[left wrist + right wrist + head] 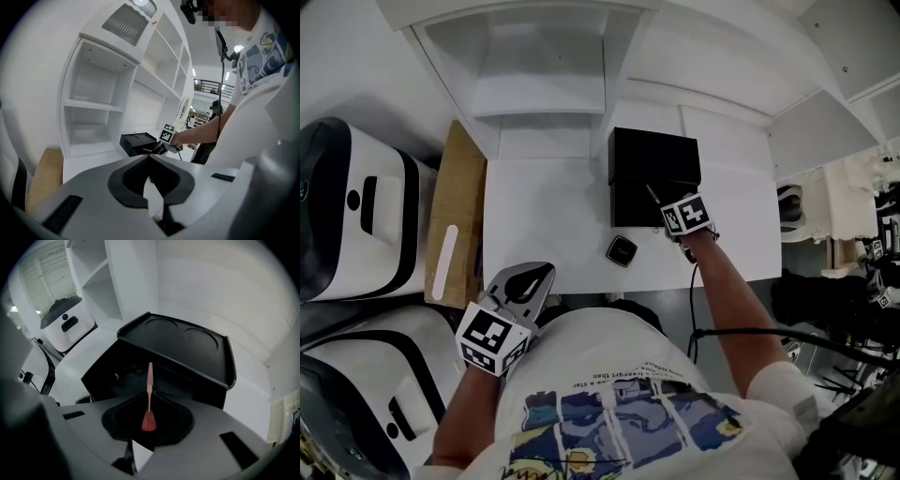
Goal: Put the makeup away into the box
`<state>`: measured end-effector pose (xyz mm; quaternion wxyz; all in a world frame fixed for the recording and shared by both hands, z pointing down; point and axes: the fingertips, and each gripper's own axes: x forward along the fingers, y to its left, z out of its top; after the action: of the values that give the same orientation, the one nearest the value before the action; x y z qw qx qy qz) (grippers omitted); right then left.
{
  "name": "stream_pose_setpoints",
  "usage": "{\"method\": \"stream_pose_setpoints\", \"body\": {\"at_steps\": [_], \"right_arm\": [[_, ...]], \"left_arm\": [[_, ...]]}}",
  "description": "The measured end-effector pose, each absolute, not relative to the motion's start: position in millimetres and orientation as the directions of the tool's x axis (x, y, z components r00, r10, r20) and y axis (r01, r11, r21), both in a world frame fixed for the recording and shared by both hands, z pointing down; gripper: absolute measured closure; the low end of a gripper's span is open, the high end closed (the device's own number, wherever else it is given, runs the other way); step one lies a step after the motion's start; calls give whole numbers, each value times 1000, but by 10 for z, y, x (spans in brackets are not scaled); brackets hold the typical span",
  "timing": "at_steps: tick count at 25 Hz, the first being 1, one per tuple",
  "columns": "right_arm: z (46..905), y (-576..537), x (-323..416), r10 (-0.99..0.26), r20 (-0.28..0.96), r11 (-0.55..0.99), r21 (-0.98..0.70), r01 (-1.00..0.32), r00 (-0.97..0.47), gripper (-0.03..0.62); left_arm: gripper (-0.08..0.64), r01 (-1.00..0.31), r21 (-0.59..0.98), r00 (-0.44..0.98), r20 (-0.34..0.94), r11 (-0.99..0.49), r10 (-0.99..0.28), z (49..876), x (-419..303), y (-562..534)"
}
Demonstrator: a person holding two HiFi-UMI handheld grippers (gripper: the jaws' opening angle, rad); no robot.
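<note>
So the right arm (731, 291) is stretched way out front with the right gripper (150, 397) tipped steeply down. Its jaws are pinched nearly together on a thin pink makeup stick (149, 376) that pokes out past the tips. Meanwhile the left arm (464, 412) is bent and tucked in close by the torso, and the left gripper (150, 158) points forward and only a bit down, jaws closed tip to tip with nothing in them.

White open shelves (539, 75) above a white tabletop (553, 225), brown board (455, 216) at its left
</note>
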<state>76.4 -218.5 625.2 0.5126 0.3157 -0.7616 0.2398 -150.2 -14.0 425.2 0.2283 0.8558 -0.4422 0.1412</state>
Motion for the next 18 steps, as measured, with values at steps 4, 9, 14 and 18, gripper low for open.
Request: {"method": "stream_pose_setpoints", "body": {"at_steps": [4,9,14,18], "right_arm": [[6343,-2243,744,-223,942,685,-33,-728,-252,529],[6457,-2267,723,-192,956,691,-29,-722,-222,529],[6499,-2243,669,-179,959,691,-39,-722,-222,529],[6516,-2219,589,-165,960,699,-47,-713,-226,529]], "left_arm": [[546,-824,272,566,452,-497,-689,4270,-1561,-126],[546,-833,276,552,463,-480,-693,4293,-1640,-101],[546,-837,279,547,467,-471,-695,4321,-1682,-64],[546,-835,278,549,467,-474,-693,4321,-1706,-86]]}}
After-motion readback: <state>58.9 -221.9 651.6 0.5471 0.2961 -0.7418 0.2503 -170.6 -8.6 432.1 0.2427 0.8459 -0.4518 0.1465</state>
